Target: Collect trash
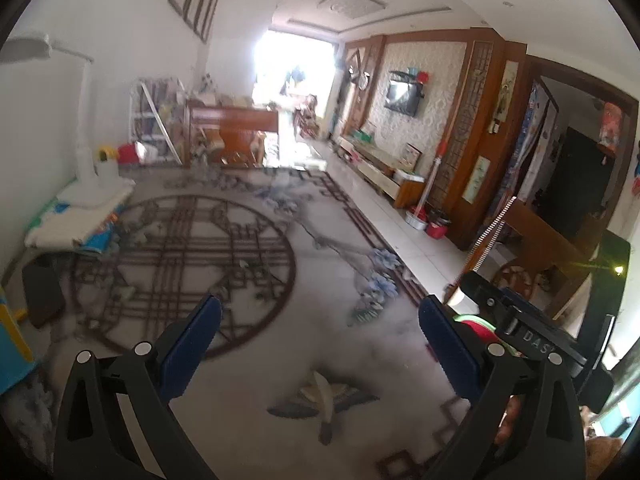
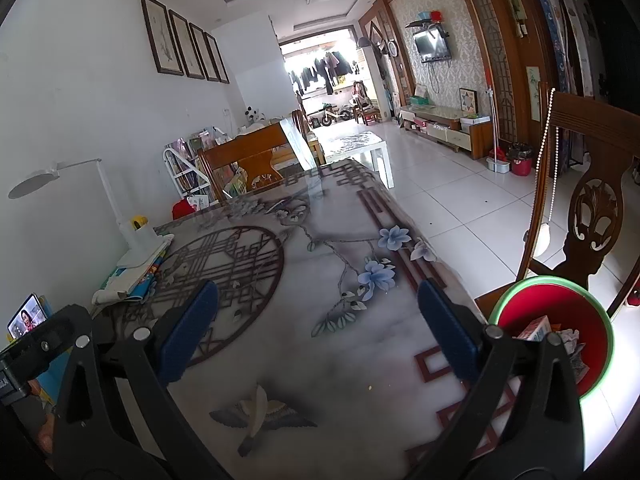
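We hold both tongs over the patterned surface (image 2: 320, 320), and each stands spread wide with nothing between its blue pads. From the right wrist we see the right tongs (image 2: 318, 320) above a painted bird and blue flowers, and only this view shows clearly the task's thing: a red bin (image 2: 560, 312) with a green rim, off the right edge of the surface beside a carved wooden chair (image 2: 592, 216), with crumpled paper and a small carton (image 2: 536, 330) lying inside it. This view also shows a small lit screen (image 2: 26, 316) at the far left and a white desk lamp (image 2: 104, 196) on a stack of books. From the left wrist the picture is blurred; the left tongs (image 1: 320, 336) hang over the same circular lattice pattern, and the bin shows only as a sliver of red and green behind the body of the other tool (image 1: 532, 332), which crosses the right side of the frame.
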### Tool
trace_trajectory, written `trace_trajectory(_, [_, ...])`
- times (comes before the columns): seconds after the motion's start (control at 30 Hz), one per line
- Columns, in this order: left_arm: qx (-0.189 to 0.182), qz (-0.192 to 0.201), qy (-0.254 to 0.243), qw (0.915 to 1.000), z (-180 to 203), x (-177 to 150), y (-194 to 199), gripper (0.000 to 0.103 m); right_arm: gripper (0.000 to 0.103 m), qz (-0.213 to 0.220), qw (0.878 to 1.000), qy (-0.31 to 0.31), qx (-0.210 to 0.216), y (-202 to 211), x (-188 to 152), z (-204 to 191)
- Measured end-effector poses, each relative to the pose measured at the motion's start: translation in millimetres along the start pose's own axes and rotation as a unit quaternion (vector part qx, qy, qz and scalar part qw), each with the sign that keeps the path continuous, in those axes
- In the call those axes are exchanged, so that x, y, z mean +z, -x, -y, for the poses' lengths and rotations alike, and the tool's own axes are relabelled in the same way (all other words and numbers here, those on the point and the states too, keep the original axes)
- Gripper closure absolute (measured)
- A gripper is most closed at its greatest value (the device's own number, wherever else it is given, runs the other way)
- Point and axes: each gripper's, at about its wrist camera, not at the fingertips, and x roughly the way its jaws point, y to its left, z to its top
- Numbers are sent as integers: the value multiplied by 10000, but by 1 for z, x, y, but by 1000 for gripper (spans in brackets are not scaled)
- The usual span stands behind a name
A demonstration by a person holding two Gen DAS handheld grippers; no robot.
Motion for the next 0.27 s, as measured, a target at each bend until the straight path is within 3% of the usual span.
trace_trajectory(0.13, [277, 13, 20, 9996, 3, 1, 0, 8, 5, -4, 10000, 5, -4, 0, 0, 0])
trace_trajectory(0.27, [141, -111, 220, 9996, -4, 1, -1, 8, 5, -11, 10000, 5, -5, 1, 0, 0])
